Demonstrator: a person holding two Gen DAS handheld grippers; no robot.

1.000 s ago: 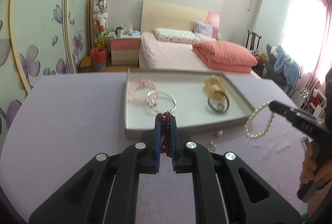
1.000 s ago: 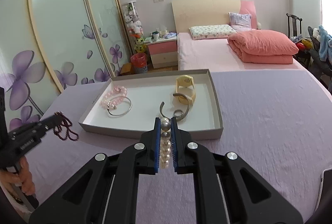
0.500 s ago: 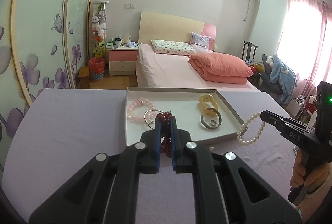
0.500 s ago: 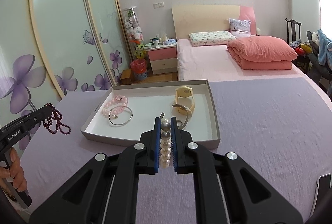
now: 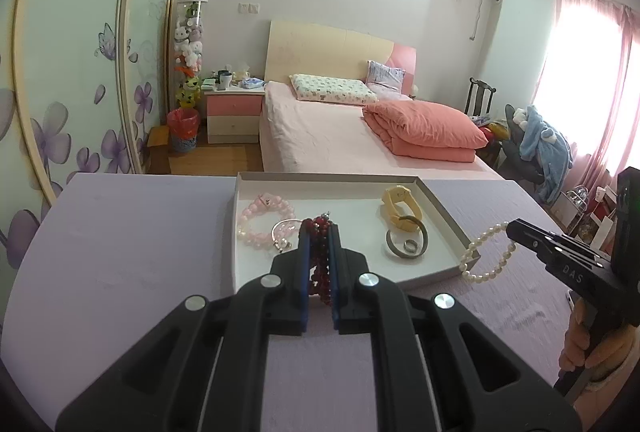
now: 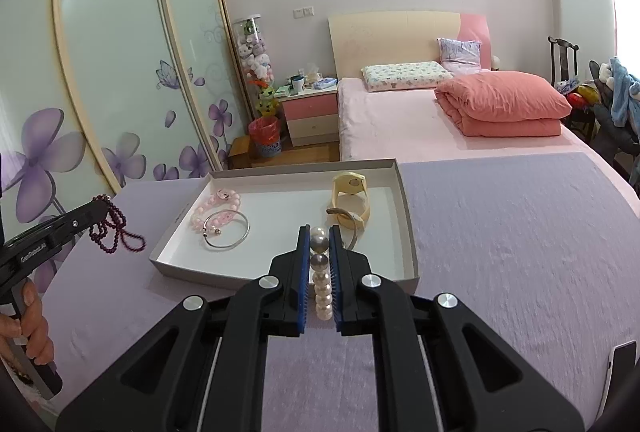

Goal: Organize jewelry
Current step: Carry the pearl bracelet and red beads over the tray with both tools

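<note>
Left wrist: tray [image 5: 440, 198] (four pieces); two hand-held grippers, one strand each.

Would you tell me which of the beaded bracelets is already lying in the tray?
The pink bead bracelet, at the tray's left end. The dark red beads and pearl bracelet hang clamped in grippers.

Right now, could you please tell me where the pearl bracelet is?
The pearl bracelet is clamped between the right gripper's fingers, held above the purple table, just off the tray's near right corner in the left wrist view.
</note>
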